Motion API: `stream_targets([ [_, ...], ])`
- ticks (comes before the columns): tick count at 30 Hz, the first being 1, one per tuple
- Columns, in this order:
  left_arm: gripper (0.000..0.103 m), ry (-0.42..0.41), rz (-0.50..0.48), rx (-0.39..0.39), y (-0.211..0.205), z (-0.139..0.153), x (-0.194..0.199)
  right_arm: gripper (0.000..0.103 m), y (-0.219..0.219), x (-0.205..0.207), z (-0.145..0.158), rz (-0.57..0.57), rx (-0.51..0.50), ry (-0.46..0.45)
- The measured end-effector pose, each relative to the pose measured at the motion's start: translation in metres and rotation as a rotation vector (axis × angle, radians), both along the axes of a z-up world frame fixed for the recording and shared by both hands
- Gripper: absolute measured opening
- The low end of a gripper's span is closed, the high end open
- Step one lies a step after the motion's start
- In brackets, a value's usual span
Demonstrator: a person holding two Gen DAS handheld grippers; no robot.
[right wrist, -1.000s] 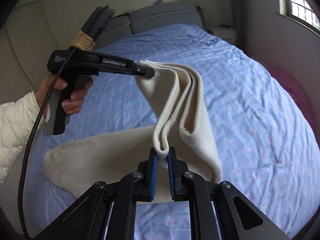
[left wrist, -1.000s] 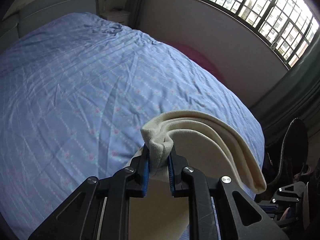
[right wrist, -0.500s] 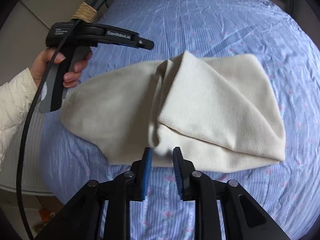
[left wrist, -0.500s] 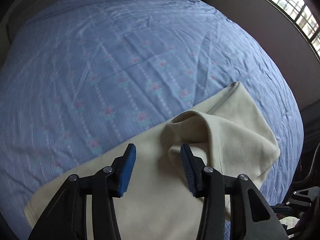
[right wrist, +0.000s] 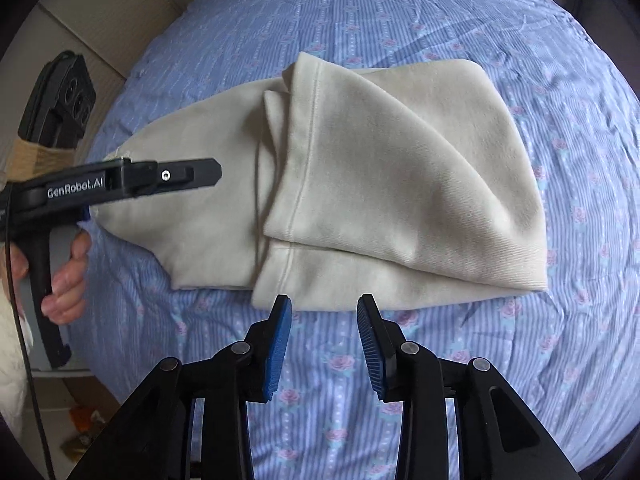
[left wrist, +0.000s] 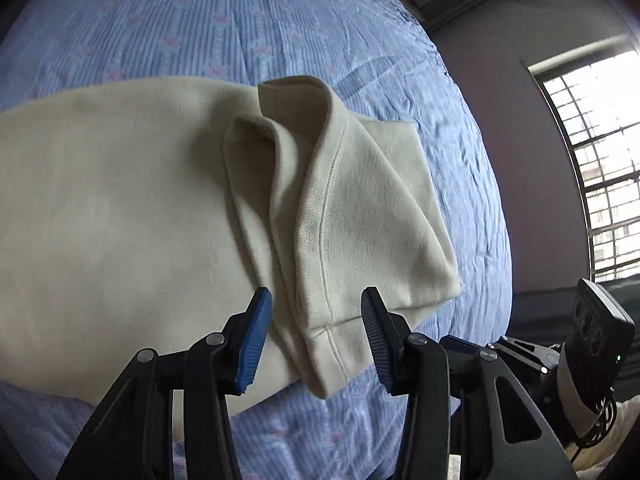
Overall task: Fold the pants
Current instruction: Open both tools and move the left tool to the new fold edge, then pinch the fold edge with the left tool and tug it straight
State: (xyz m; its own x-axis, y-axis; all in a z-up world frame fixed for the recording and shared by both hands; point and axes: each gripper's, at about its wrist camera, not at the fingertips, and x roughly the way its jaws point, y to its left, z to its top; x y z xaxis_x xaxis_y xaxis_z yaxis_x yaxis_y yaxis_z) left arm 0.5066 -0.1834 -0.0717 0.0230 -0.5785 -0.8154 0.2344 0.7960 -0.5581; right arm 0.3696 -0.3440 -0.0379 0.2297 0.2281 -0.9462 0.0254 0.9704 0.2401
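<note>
- Left wrist view: blue flowered bed [left wrist: 280,20] beneath a barred window [left wrist: 600,160]. Cream pants [left wrist: 120,208] lie flat near the bed's lower edge, the hemmed leg end folded loosely over on top. The left gripper [left wrist: 316,336] has just been opening; its fingers [left wrist: 252,344] stand spread either side of the hem, not pressing it.
- Right wrist view: the right gripper [right wrist: 322,354] has also just been opening, fingers [right wrist: 276,354] apart over bare sheet just short of the pants [right wrist: 400,168].
- Soft, light, limp knit; likely to sag and slide. Best pinched at the stitched hem corners, both layers together.
</note>
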Motion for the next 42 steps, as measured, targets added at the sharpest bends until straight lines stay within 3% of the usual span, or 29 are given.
stream_targets([
  [5, 0.043, 0.005, 0.143, -0.04, 0.013, -0.005, 0.045, 0.036, -0.002, 0.008, -0.001, 0.008, 0.012, -0.029],
  [9, 0.043, -0.033, 0.103, 0.048, 0.013, 0.001, 0.067, 0.036, 0.013, 0.021, -0.007, 0.011, 0.041, -0.061],
  [14, 0.043, -0.079, 0.023, 0.12, 0.015, 0.006, 0.057, 0.036, 0.042, 0.047, -0.026, 0.088, 0.021, -0.046],
  [23, 0.043, -0.056, 0.044, 0.144, 0.057, 0.001, 0.023, 0.033, 0.068, 0.073, -0.066, 0.188, -0.088, 0.04],
  [24, 0.043, -0.048, 0.05, 0.142, 0.061, 0.0, 0.02, 0.025, 0.069, 0.072, -0.065, 0.195, -0.089, 0.033],
  [27, 0.043, -0.042, 0.067, 0.134, 0.072, 0.002, 0.013, 0.013, 0.071, 0.065, -0.05, 0.218, -0.086, 0.003],
  [32, 0.043, -0.069, 0.067, 0.13, 0.076, 0.009, 0.009, 0.012, 0.063, 0.035, -0.006, 0.237, -0.041, -0.055],
  [35, 0.043, -0.076, 0.049, 0.141, 0.07, 0.008, 0.012, 0.012, 0.065, 0.016, 0.001, 0.281, 0.019, -0.016],
  [38, 0.043, -0.072, 0.033, 0.156, 0.058, 0.003, 0.018, 0.012, 0.077, 0.003, -0.022, 0.328, 0.012, 0.06],
  [42, 0.046, -0.072, 0.045, 0.103, 0.045, 0.006, 0.033, 0.017, 0.07, -0.007, -0.039, 0.25, 0.076, 0.151],
])
